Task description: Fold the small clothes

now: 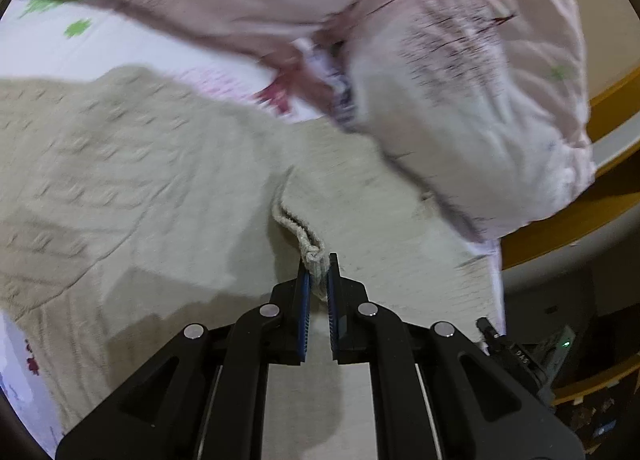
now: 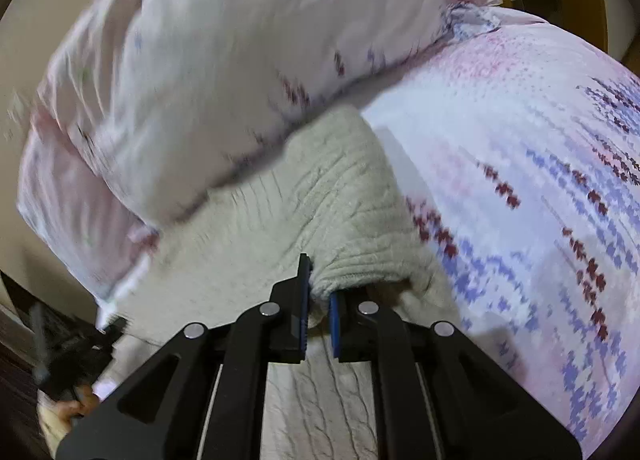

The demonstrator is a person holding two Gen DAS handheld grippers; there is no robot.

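Observation:
A cream cable-knit garment (image 1: 140, 179) lies spread on a floral bed sheet. My left gripper (image 1: 318, 272) is shut on its edge, where a knotted drawstring cord (image 1: 308, 244) sticks out between the fingers. In the right wrist view my right gripper (image 2: 320, 280) is shut on a ribbed edge of the same cream garment (image 2: 320, 195), which bunches up ahead of the fingers.
A pink-white pillow (image 1: 460, 71) lies just beyond the garment and also shows in the right wrist view (image 2: 192, 79). The floral sheet (image 2: 540, 179) stretches to the right. A yellow wooden bed frame (image 1: 600, 199) runs at the right. The other gripper (image 2: 68, 352) shows at lower left.

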